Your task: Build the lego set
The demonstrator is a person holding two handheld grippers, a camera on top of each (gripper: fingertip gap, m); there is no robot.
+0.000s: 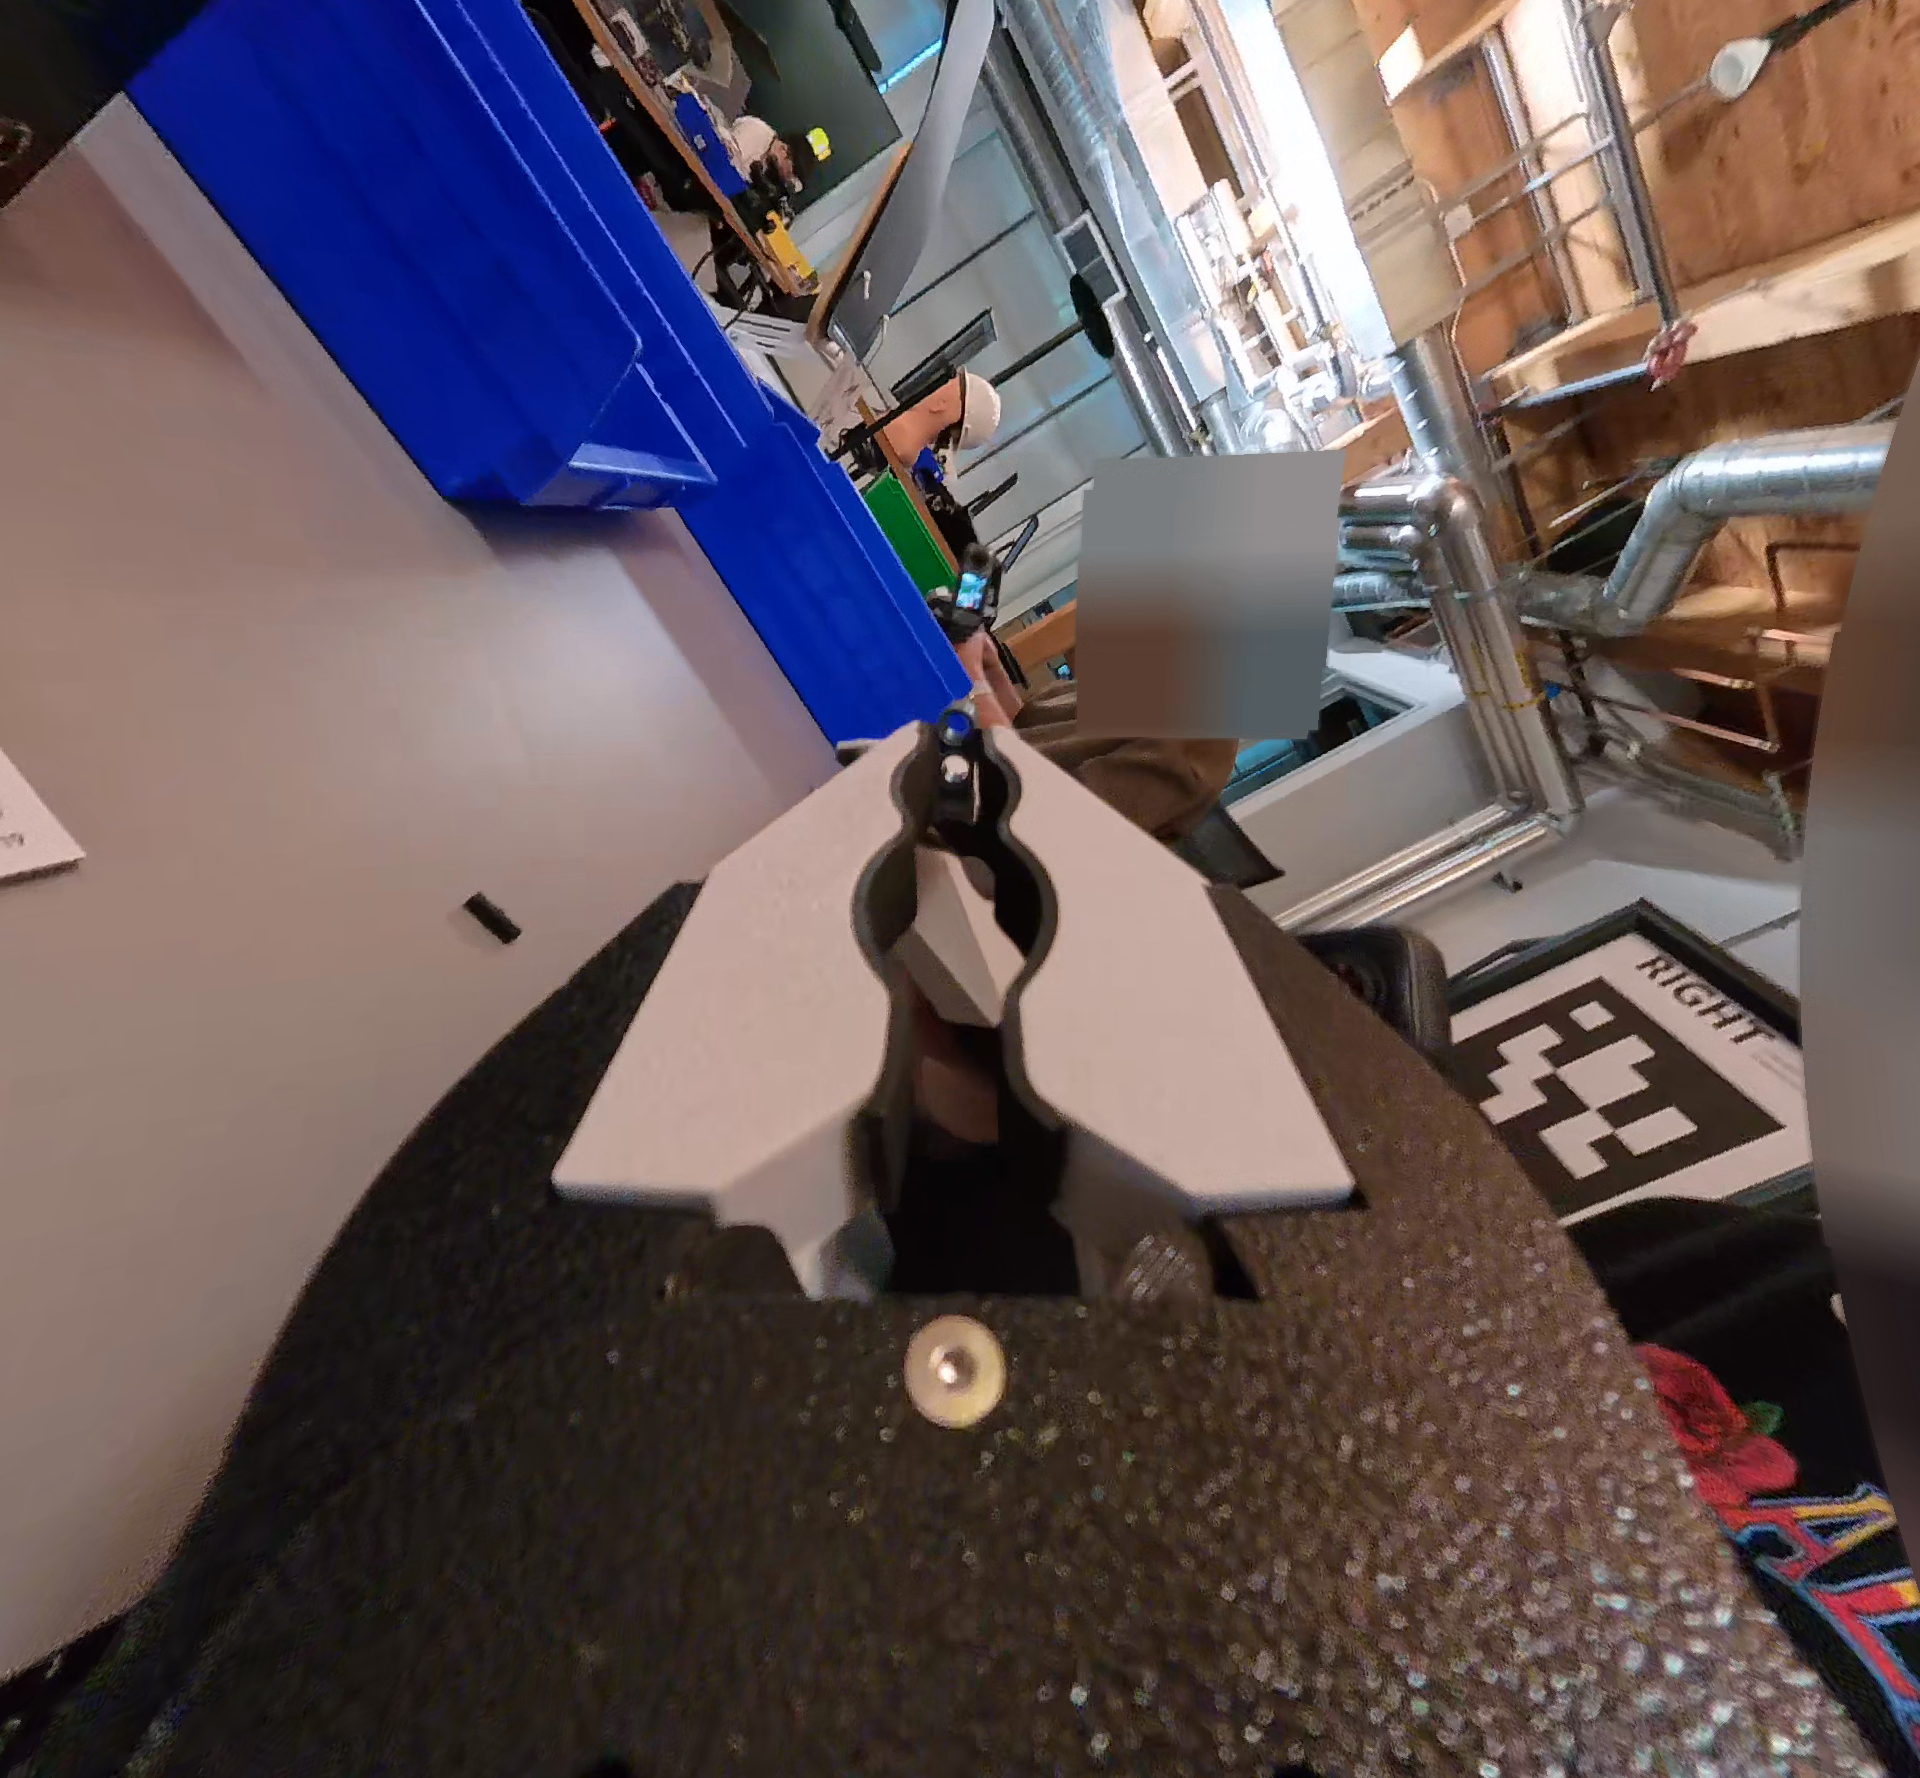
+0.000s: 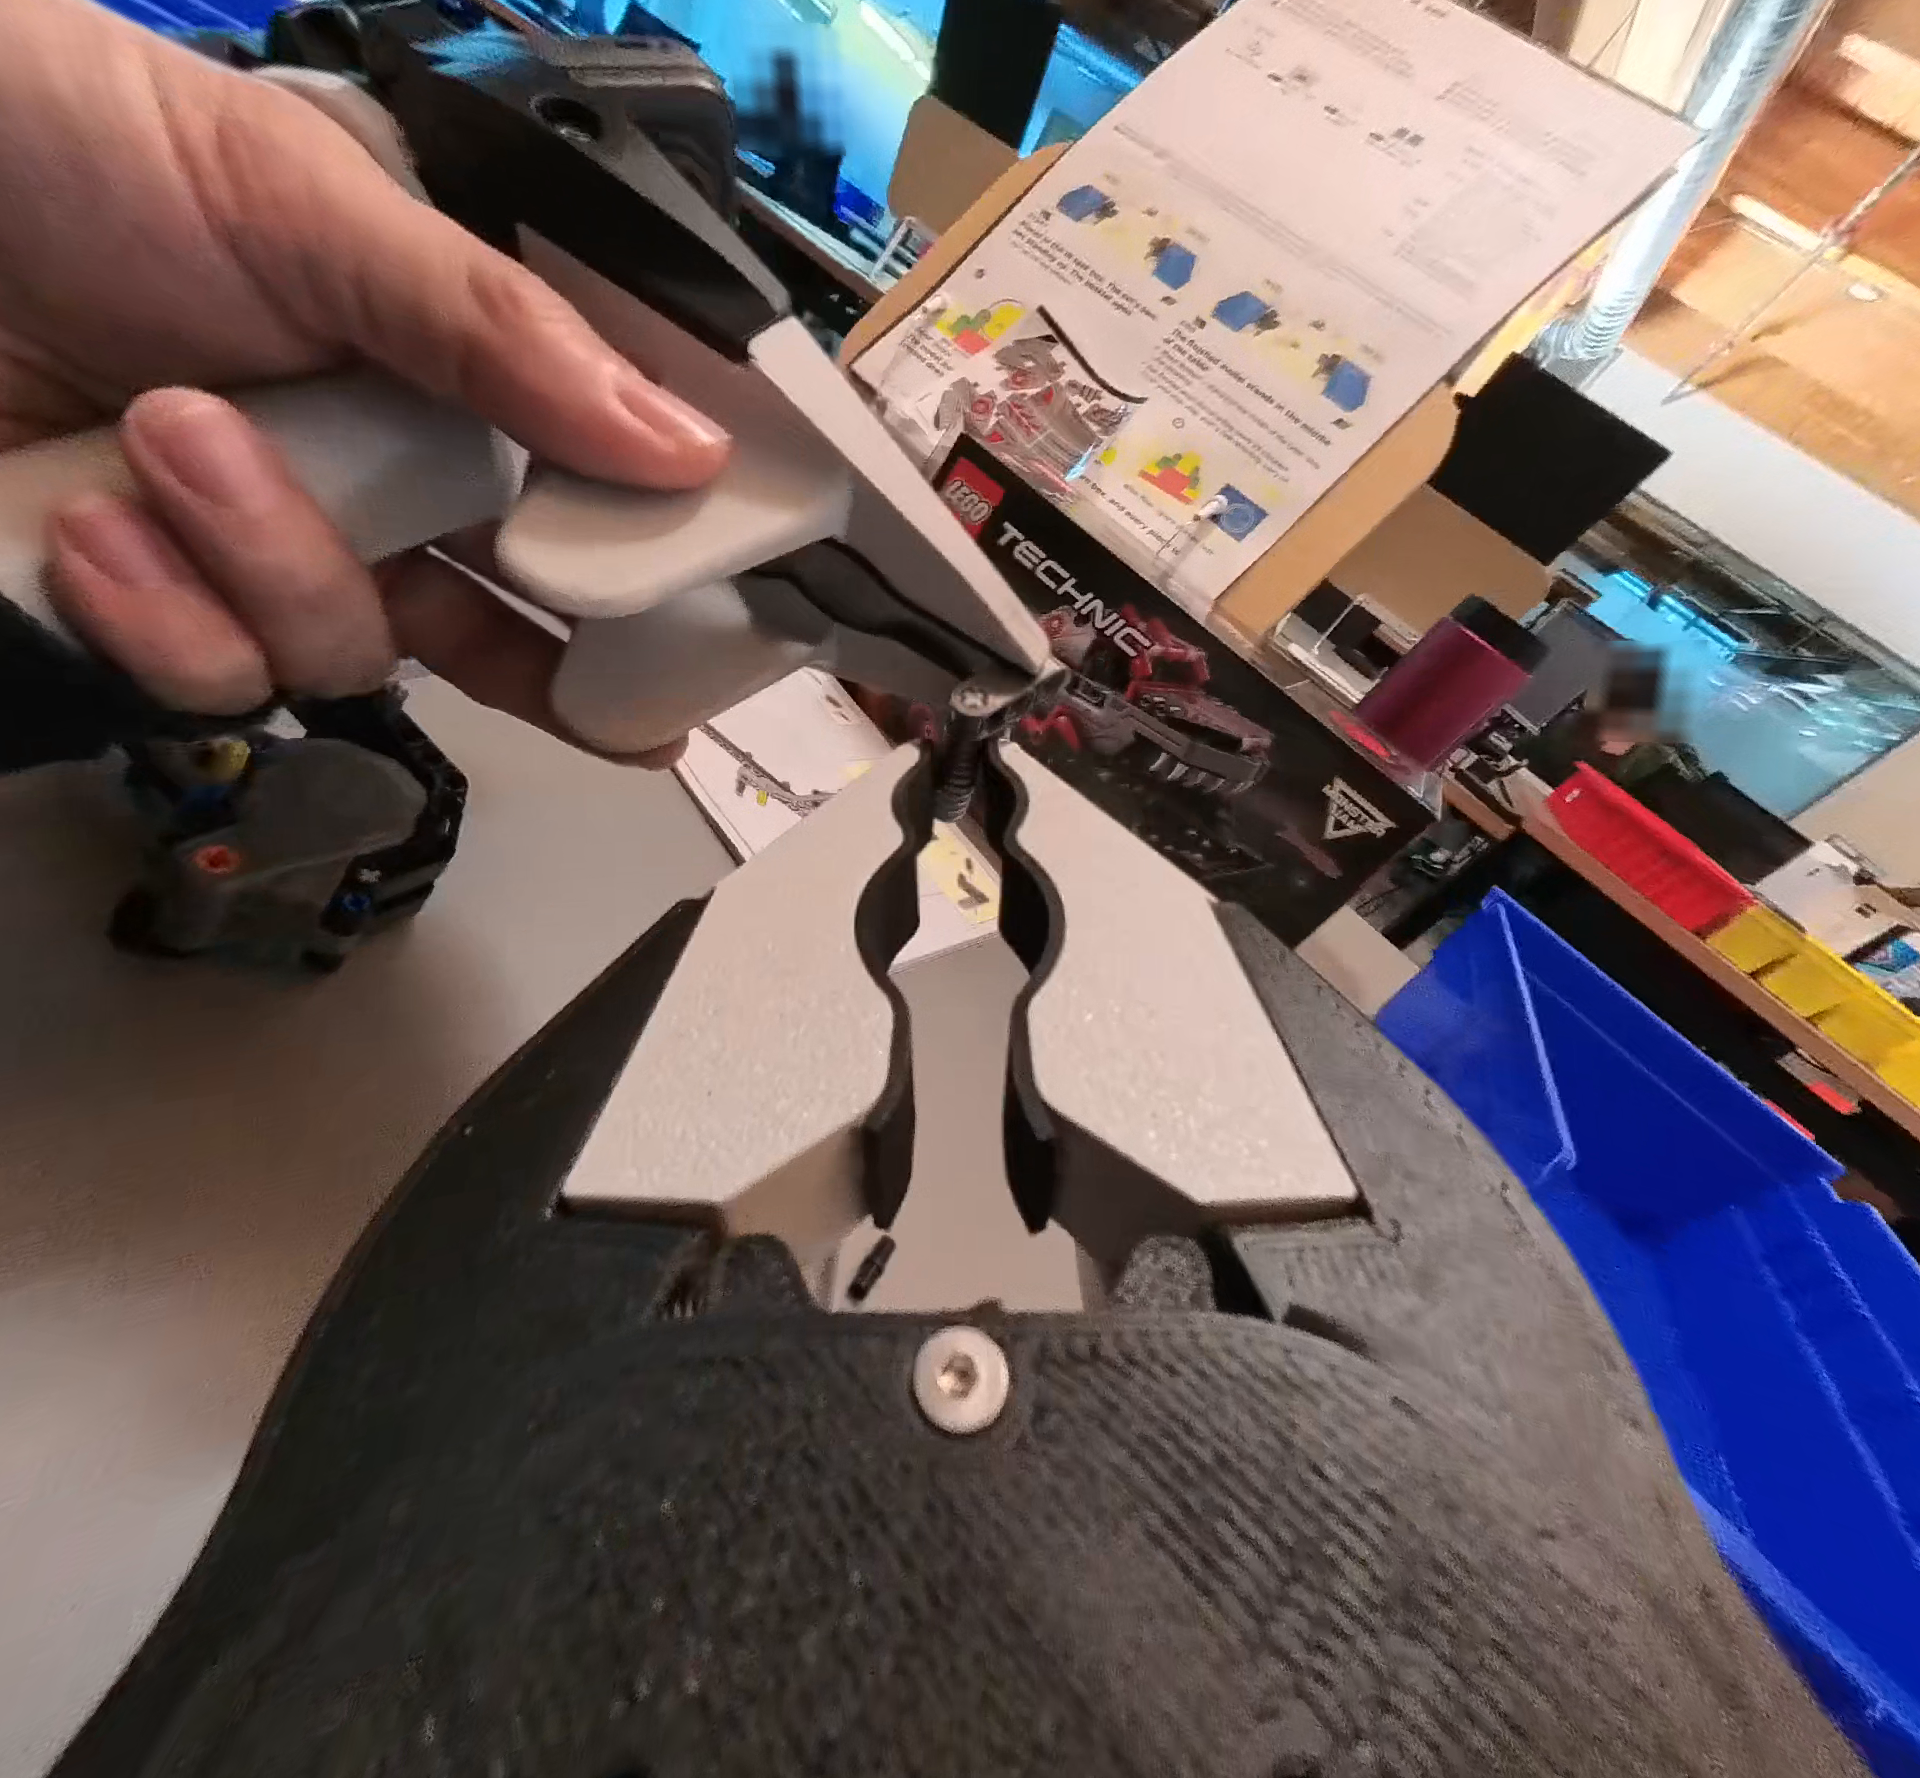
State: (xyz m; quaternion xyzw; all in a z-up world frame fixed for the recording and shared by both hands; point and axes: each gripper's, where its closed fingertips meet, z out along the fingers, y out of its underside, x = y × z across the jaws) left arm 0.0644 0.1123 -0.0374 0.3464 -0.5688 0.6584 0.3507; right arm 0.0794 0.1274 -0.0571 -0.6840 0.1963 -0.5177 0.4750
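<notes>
My left gripper [image 1: 958, 752] is shut on a small black lego piece [image 1: 954, 778] with a blue pin at its tip. In the right wrist view a hand holds the left gripper [image 2: 1023, 681], which comes in from the left. My right gripper [image 2: 961, 762] is shut on a black ridged rod [image 2: 956, 778] that stands upright between its tips. The two grippers meet tip to tip, with the left one's piece at the rod's top end. A partly built dark model [image 2: 281, 855] sits on the grey table [image 2: 156, 1105] at the left, apart from both grippers.
A loose black pin [image 1: 490, 918] lies on the table and shows again in the right wrist view [image 2: 871, 1266]. Blue bins [image 1: 436, 201] stand at the back, and another [image 2: 1662, 1261] at the right. The lego box [image 2: 1174, 752], a propped instruction sheet [image 2: 1299, 274] and a maroon cup [image 2: 1444, 689] stand behind. The grippers are tip to tip, or close to it.
</notes>
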